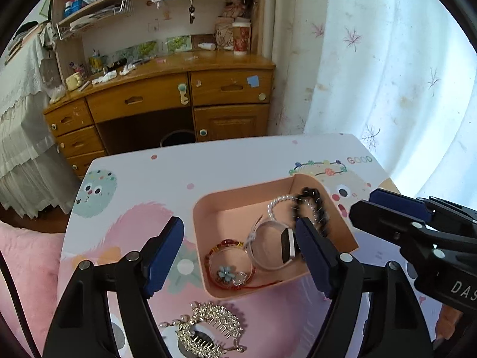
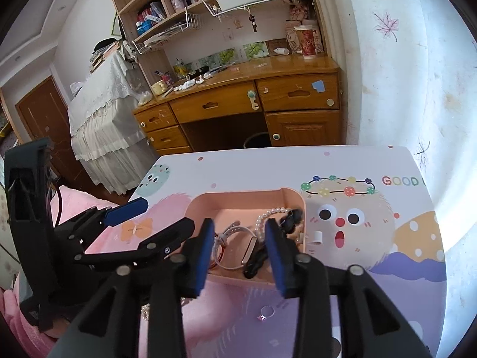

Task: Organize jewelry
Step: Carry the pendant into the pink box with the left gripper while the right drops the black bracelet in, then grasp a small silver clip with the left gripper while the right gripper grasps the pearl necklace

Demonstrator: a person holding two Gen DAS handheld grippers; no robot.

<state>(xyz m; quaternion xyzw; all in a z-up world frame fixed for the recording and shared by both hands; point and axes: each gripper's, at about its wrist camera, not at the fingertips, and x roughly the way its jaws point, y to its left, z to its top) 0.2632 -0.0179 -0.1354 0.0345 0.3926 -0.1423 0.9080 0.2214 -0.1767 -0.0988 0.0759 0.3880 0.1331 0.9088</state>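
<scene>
A pink tray (image 1: 208,208) (image 2: 205,203) sits on the cartoon-printed table. It holds a pearl bracelet (image 1: 275,204) (image 2: 272,211), a black bead bracelet (image 1: 311,197) (image 2: 290,217), a white-strapped watch (image 1: 286,246) (image 2: 250,246) and a red string bracelet with a blue flower (image 1: 228,271). A rhinestone hair comb (image 1: 208,328) lies on the table in front of the tray. A small ring (image 2: 266,312) lies in front of the tray too. My left gripper (image 1: 238,256) is open and empty, above the tray's near left part. My right gripper (image 2: 240,253) is open and empty, above the tray's near edge.
The table (image 1: 232,161) (image 2: 298,161) ends at the far side before a wooden desk (image 1: 179,95) with drawers and shelves. A curtain (image 1: 387,74) hangs at the right. A pink cushion (image 1: 26,268) lies at the left. A small white piece (image 2: 317,237) lies right of the tray.
</scene>
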